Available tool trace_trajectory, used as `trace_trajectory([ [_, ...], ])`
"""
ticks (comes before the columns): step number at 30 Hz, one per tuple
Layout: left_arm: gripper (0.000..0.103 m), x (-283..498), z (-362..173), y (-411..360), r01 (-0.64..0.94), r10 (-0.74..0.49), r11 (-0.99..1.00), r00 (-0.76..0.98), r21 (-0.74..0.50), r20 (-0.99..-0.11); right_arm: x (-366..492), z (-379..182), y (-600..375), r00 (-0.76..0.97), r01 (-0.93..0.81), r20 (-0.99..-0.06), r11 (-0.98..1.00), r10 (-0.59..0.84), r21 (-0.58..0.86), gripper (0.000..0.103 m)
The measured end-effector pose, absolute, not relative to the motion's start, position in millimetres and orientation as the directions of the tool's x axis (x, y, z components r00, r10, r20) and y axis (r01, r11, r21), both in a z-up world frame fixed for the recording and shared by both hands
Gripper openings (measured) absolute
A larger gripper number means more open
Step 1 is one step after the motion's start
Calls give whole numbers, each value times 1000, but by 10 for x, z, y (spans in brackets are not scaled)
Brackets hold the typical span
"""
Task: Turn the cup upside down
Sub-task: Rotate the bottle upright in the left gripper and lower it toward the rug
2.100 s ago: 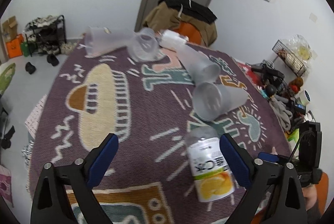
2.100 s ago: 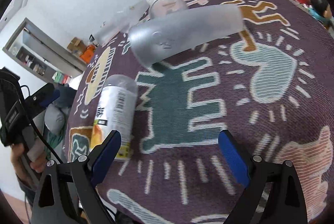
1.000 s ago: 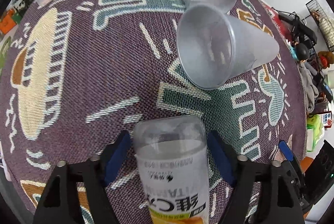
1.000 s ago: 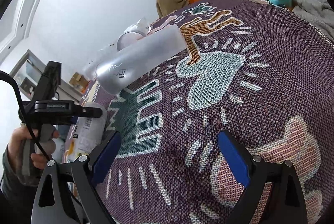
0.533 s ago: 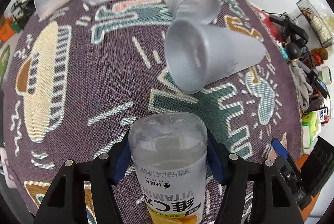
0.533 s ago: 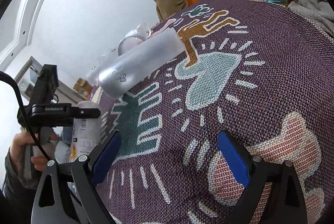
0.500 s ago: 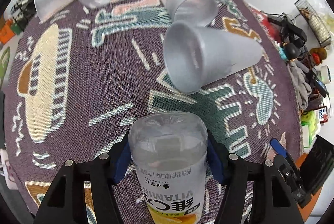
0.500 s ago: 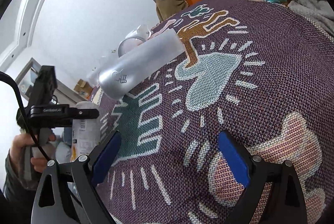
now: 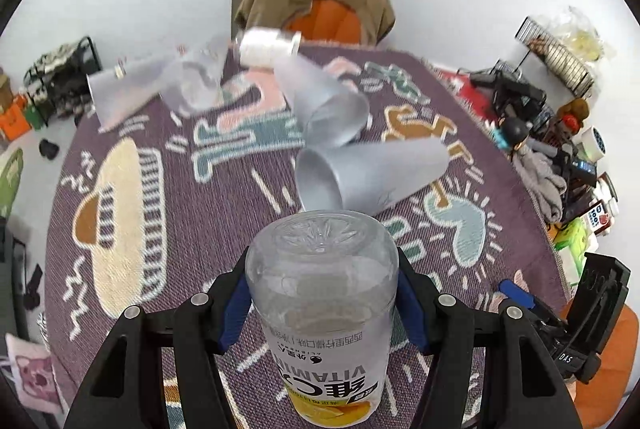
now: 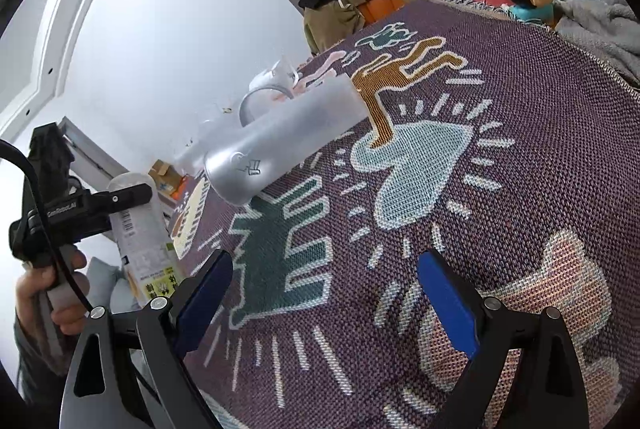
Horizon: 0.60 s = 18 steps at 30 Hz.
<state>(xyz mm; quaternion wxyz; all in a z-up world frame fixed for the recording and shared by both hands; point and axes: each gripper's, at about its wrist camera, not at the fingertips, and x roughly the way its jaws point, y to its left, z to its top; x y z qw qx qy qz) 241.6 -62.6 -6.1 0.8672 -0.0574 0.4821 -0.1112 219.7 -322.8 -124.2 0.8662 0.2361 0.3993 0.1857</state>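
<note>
My left gripper [image 9: 322, 303] is shut on a clear plastic cup with a yellow "VITAMIN" label [image 9: 324, 309], held above the table with its closed base pointing away from the camera. The right wrist view shows the same cup [image 10: 140, 229] held near upright in the left gripper [image 10: 120, 199]. My right gripper [image 10: 324, 295] is open and empty, low over the patterned cloth [image 10: 500, 165]. A frosted cup [image 9: 372, 179] lies on its side just beyond the held cup, and shows in the right wrist view too [image 10: 284, 143].
More frosted cups lie on their sides further back: one [image 9: 326, 99] behind the nearest, two [image 9: 160, 89] at the far left, and a white one [image 9: 268, 45] at the far edge. A chair with clothes [image 9: 320, 5] stands behind the table. Clutter [image 9: 560, 149] lies right of it.
My left gripper closed on the labelled cup and lifted it off the cloth, tilting it up from lying down. The right gripper has barely moved.
</note>
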Motion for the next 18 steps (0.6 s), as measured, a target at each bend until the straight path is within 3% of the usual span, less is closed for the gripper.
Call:
trace_trajectory([
  [9,65,2162,116,-638,224,-279,959,651,-173,-706,2167,-1109,-3172,628,-127,-612,839,481,529,95],
  [18,65,1867,202,-887,329,-281,944,802,-4,-526,2168,-1073,-3258,649,-108,-609,848,456,519,95],
])
